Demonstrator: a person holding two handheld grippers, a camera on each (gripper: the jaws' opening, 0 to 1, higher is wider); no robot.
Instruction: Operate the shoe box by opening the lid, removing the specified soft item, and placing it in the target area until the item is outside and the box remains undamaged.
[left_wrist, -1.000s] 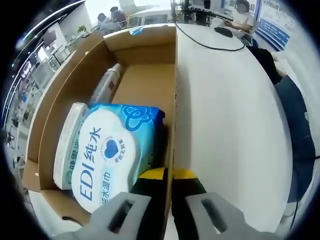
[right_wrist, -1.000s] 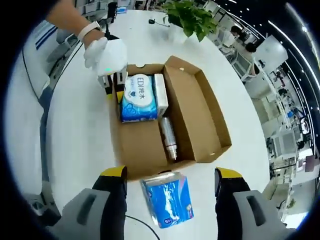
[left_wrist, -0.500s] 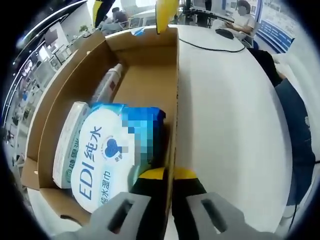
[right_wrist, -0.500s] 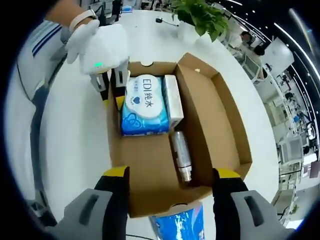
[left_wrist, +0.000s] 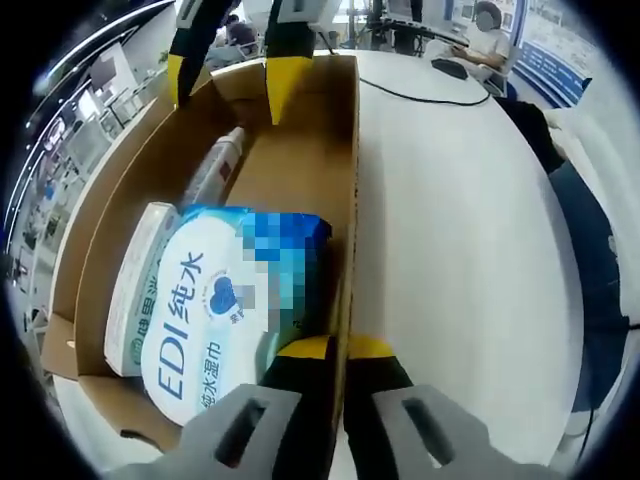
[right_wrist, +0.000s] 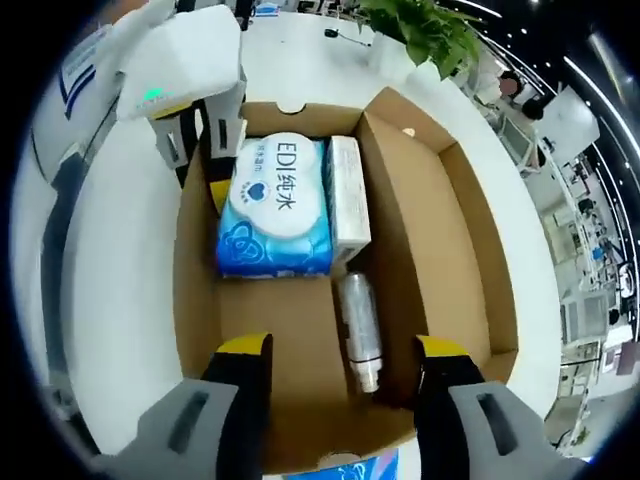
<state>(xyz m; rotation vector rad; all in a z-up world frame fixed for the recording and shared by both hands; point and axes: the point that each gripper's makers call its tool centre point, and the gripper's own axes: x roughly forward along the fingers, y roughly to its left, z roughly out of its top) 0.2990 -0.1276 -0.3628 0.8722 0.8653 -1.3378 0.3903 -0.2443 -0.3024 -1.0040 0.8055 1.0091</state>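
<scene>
Cardboard wall sits between the jaws of my left claw (left_wrist: 338, 352): they are nearly closed and pinch the side of the box (left_wrist: 350, 180) from above, one tip inside, one outside, so that hand is steadying the box and is not free to pick. My right claw (right_wrist: 340, 350) hangs over the open box with its jaws spread wide and nothing in them, the tips standing over the bare floor at the box's near end.

From the right claw, nearest is a small bottle (right_wrist: 358, 325), just ahead and a little toward the right jaw, lying with its long axis running away from me. Past that, ahead and toward the left jaw, lies the wipes pack (right_wrist: 272, 205), the soft item I take to be the one to lift out. It lies flat, label up, its long axis running straight away from the claw, so my jaws already straddle its short width. A slim white carton (right_wrist: 347, 195) lies tight against its right side, and the left claw stands at its far left corner against the wall.

So the pack lies forward and slightly left of my open claw; I judge the move wants a short advance, with the right jaw slipping between pack and carton
</scene>
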